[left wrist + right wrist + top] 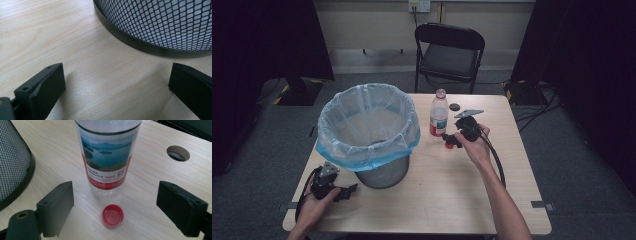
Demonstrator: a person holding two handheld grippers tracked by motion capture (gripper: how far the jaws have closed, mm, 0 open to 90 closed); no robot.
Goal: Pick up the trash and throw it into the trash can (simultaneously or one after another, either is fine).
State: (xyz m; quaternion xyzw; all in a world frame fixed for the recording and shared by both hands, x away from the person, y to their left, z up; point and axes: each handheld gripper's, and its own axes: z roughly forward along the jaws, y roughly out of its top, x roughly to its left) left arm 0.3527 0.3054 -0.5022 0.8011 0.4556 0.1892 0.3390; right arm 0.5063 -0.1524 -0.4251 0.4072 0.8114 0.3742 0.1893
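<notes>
A clear plastic water bottle (439, 116) (107, 157) with a red and blue label stands upright on the wooden table (437, 195), right of the bin. Its red cap (448, 145) (113, 215) lies loose on the table, hollow side up, just in front of the bottle. My right gripper (452, 139) (115, 197) is open, low over the table, with the cap and the bottle's base between its jaws, touching neither. Near the front left corner my left gripper (346, 192) (116, 75) is open and empty, facing the bin's base.
A black mesh bin (382, 172) (155, 25) (12, 170) lined with a pale blue bag (367, 125) stands left of centre. A round cable hole (454, 106) (178, 153) sits behind the bottle. Beyond the table is a black folding chair (449, 50).
</notes>
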